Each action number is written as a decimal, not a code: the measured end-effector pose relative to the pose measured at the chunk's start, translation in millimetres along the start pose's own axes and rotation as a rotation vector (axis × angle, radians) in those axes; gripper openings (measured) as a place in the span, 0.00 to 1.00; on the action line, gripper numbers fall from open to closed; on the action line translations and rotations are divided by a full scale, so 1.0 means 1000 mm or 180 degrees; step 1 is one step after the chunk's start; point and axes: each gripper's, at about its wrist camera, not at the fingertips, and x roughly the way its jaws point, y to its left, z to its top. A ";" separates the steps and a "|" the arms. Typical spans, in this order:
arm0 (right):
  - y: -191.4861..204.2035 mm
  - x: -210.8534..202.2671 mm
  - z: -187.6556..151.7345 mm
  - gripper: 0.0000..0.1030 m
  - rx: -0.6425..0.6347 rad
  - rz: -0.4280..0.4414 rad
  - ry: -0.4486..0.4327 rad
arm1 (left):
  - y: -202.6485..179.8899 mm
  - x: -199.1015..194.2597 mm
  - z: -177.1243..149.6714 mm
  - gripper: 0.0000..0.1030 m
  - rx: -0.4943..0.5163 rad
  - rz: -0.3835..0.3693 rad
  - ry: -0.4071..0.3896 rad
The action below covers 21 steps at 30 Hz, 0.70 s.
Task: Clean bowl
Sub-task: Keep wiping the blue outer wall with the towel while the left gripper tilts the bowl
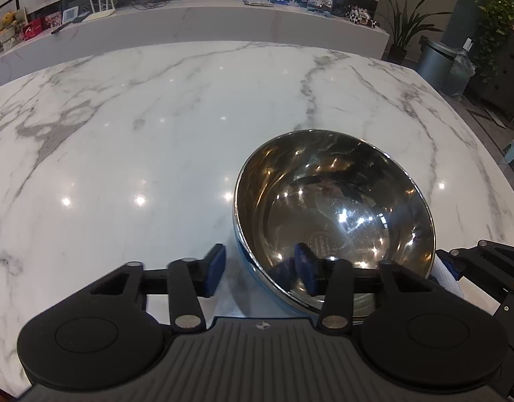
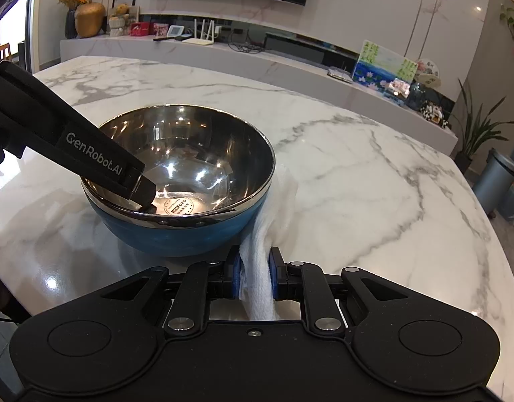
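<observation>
The left hand-held gripper (image 1: 260, 268) is clamped on the near rim of the steel bowl (image 1: 337, 214): one blue pad sits inside the bowl against its wall, the other outside the blue outer shell. In the right wrist view this same gripper reaches in from the left edge, its tip over the rim. The right hand-held gripper (image 2: 255, 276) is closed tight on a white cloth (image 2: 260, 268), pinched between its two blue pads; the cloth runs up from the pads and lies against the bowl's outer right side, touching it. The bowl (image 2: 186, 174) stands upright on the white marble surface (image 2: 374, 174), near the surface's front edge and well away from its far edge. Its mirror-bright inside shows a round printed mark at the bottom.
</observation>
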 end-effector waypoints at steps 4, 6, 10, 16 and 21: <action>0.000 -0.002 0.000 0.14 -0.0006 -0.0019 -0.0021 | -0.001 0.001 0.002 0.23 0.0117 0.0002 -0.0032; -0.002 -0.005 0.000 0.14 0.0002 -0.0056 -0.0054 | 0.001 0.002 0.005 0.19 0.0150 0.0003 -0.0052; -0.008 -0.014 0.005 0.14 0.0063 -0.0186 -0.0228 | 0.004 0.003 0.017 0.14 0.0253 0.0117 -0.0100; -0.008 -0.020 0.008 0.14 -0.0004 -0.0140 -0.0356 | 0.004 0.005 0.020 0.14 0.0287 0.0114 -0.0103; -0.001 -0.011 0.004 0.14 -0.0100 -0.0040 -0.0197 | 0.005 0.005 0.019 0.14 0.0294 0.0107 -0.0109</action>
